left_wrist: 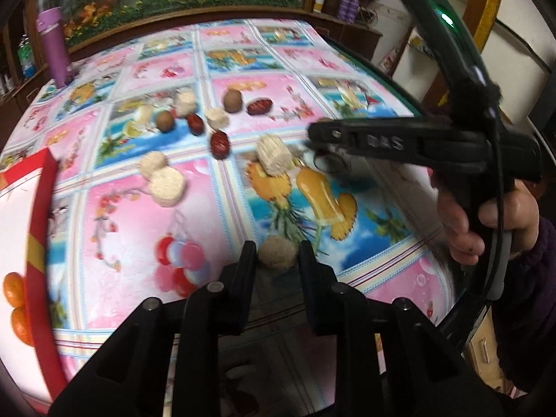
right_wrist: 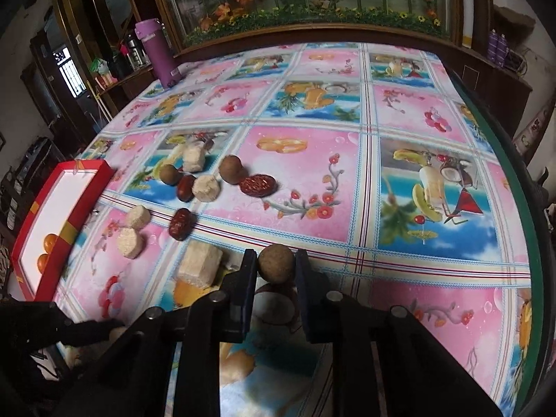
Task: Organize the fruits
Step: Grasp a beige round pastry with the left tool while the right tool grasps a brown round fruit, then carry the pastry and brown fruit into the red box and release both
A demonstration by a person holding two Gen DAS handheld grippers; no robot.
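Our left claw [left_wrist: 278,255] squeezes a pale round snack [left_wrist: 277,253] just over the table [left_wrist: 215,229]. Our right claw [right_wrist: 276,264] pinches a brown round fruit [right_wrist: 275,263]. More snacks, brown fruits and red dates [right_wrist: 258,184] lie farther off. On the left, a red box [right_wrist: 74,222] holds two oranges [right_wrist: 48,243].

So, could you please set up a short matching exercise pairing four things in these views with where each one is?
Things:
1. brown round fruit
2. pale cake piece
3. oranges
4. purple bottle

Places:
A. inside the red box
B. between the left gripper fingers
C. standing at the table's far corner
D. between the right gripper fingers

Pairs: 1-D, 2-B, 3-A, 4-C
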